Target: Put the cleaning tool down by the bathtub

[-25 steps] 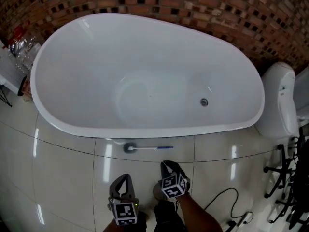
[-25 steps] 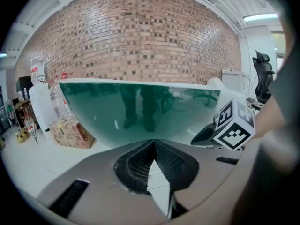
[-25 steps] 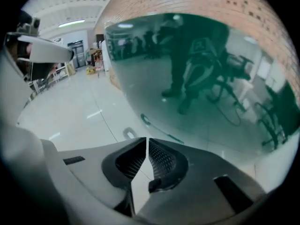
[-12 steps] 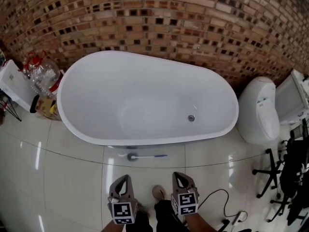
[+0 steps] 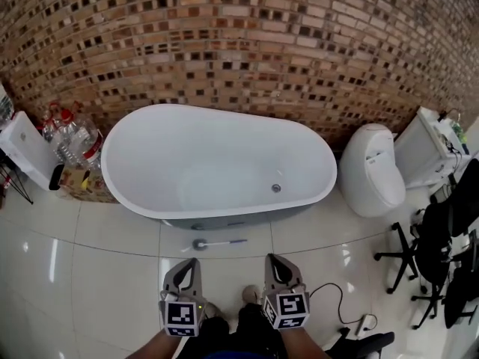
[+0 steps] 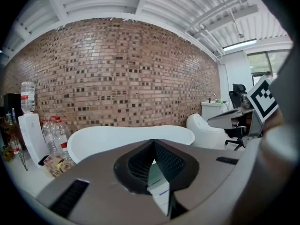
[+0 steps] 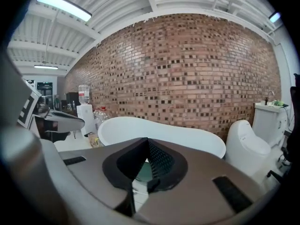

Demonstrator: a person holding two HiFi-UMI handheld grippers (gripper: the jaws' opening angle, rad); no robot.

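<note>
Left gripper point(image 5: 191, 266) and right gripper point(image 5: 273, 264) were clenched empty. Ahead of them, the cleaning tool point(image 5: 217, 243) lay beside the bathtub point(image 5: 150, 163); nothing seemed left.

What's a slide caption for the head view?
Brush on the floor beside the bathtub; left gripper and right gripper shut and empty.

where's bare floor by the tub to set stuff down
Bare tiles: the wide stretch of floor in front of the bathtub, left of the brush; and the patch between brush and toilet. Crowded: bottles at the tub's left end, chairs and cable at right.
</note>
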